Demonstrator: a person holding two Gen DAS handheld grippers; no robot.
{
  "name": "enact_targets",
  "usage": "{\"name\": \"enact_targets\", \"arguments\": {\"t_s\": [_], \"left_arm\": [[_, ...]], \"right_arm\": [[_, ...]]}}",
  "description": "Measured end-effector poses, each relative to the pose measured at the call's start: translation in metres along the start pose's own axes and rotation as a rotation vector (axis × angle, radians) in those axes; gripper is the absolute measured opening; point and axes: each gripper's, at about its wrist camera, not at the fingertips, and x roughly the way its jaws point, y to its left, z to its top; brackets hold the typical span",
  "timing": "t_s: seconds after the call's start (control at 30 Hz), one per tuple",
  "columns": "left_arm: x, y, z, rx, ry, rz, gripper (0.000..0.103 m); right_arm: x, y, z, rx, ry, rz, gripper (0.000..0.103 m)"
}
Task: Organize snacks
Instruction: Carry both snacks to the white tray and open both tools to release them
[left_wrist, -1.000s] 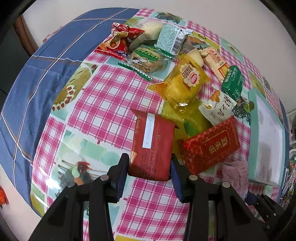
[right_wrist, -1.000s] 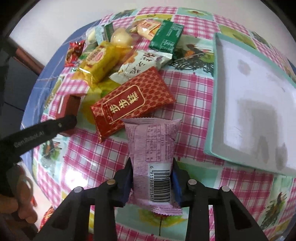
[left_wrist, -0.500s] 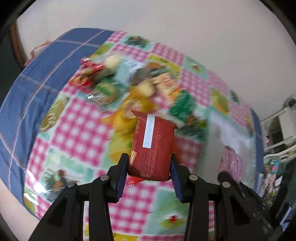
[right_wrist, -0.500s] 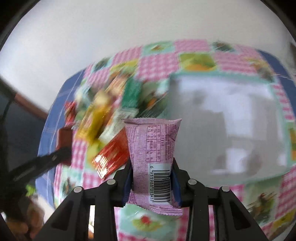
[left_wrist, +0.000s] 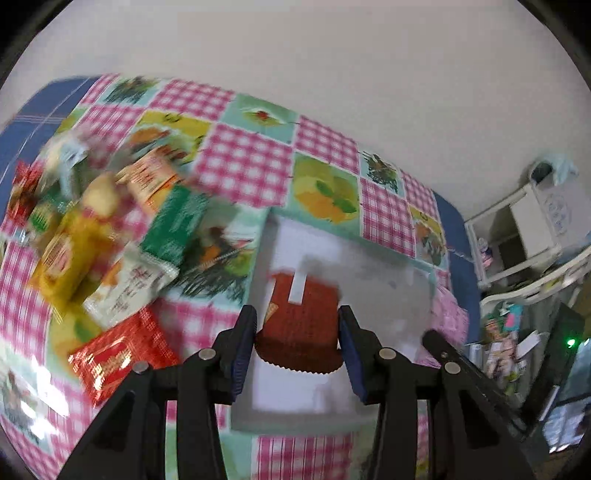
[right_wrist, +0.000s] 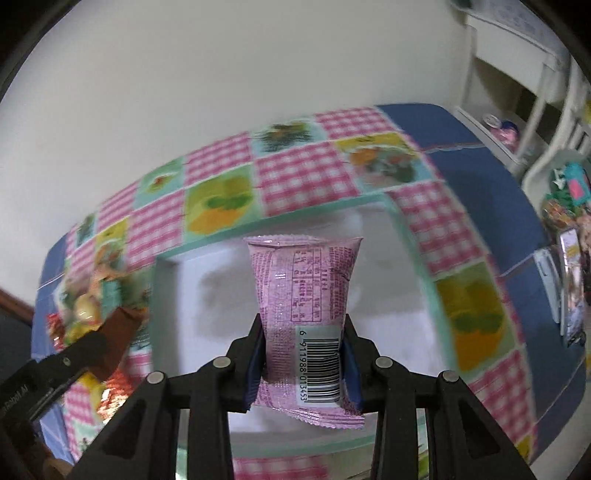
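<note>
My left gripper (left_wrist: 297, 332) is shut on a dark red snack packet (left_wrist: 300, 326) with a white label, held above the white tray (left_wrist: 384, 273) with its mint-green rim. My right gripper (right_wrist: 304, 354) is shut on a pink snack packet (right_wrist: 304, 291) with a barcode, also held over the white tray (right_wrist: 388, 321). The right gripper's arm (left_wrist: 476, 373) and the pink packet (left_wrist: 448, 314) show at the right of the left wrist view. The left gripper's finger (right_wrist: 74, 354) with the red packet (right_wrist: 122, 328) shows at the left of the right wrist view.
A blurred pile of snack packets (left_wrist: 96, 236) lies left of the tray on the checked tablecloth (left_wrist: 240, 162), among them a red foil packet (left_wrist: 118, 354) and a green one (left_wrist: 175, 225). White shelving (left_wrist: 524, 232) stands to the right past the table's edge.
Both grippers have lifted and swung right from the snack pile to above the white tray, each still holding its packet. The pile has slid to the left of both views.
</note>
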Motion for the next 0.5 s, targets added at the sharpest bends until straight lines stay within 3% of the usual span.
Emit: {"name": "enact_targets", "arguments": {"t_s": [0.23,0.5], "left_arm": [[0.049,-0.032,0.008,0.070,0.017,0.028,0.045],[0.075,-0.022,0.004,0.071,0.045,0.095,0.045]], "right_arm": [[0.035,-0.040,0.012,0.043,0.045,-0.039,0.039],[0.057,-0.046,0.020,0.039,0.075,-0.043,0.041]]}}
